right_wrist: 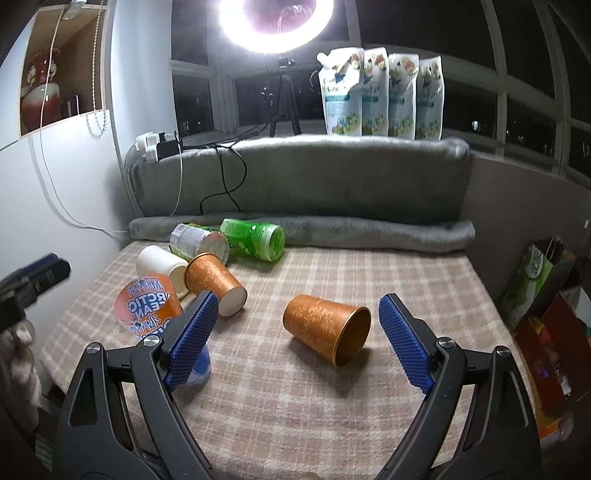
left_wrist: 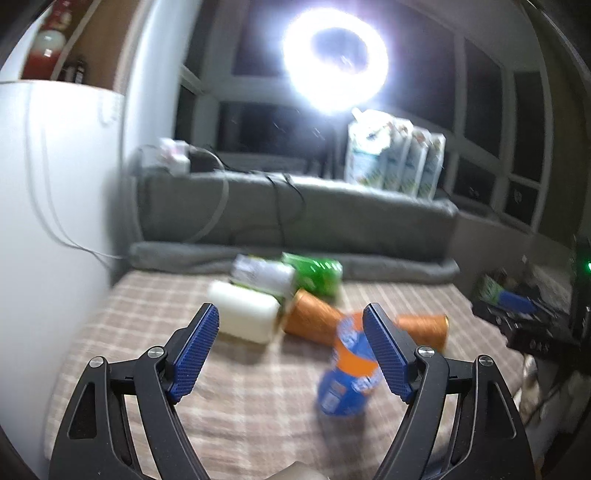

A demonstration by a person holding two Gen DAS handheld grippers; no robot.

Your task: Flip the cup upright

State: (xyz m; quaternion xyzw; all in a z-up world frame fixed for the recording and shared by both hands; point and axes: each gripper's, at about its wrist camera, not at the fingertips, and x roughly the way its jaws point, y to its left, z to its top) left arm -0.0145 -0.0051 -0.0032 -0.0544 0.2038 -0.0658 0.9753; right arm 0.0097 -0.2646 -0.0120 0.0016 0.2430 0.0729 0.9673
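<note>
Several cups lie on a plaid cloth [right_wrist: 295, 398]. An orange patterned cup [right_wrist: 327, 334] lies on its side, mouth toward me, between the open fingers of my right gripper [right_wrist: 295, 332], which holds nothing. A second orange cup [right_wrist: 214, 282] lies on its side farther left. An orange-and-blue printed cup [right_wrist: 147, 306] stands mouth down, partly hidden by my right gripper's left finger [right_wrist: 192, 336]. In the blurred left wrist view my left gripper [left_wrist: 291, 350] is open and empty; the printed cup [left_wrist: 349, 373] sits by its right finger [left_wrist: 386, 354], with the orange cups [left_wrist: 314, 321] behind.
A white cup [right_wrist: 162, 267], a white-green cup [right_wrist: 199, 242] and a green cup [right_wrist: 255, 238] lie at the back left. A grey rolled blanket [right_wrist: 303, 230] and cushion border the far edge. Refill pouches [right_wrist: 380, 96], a ring light [right_wrist: 277, 22] and cables stand behind. Bags [right_wrist: 539, 280] sit right.
</note>
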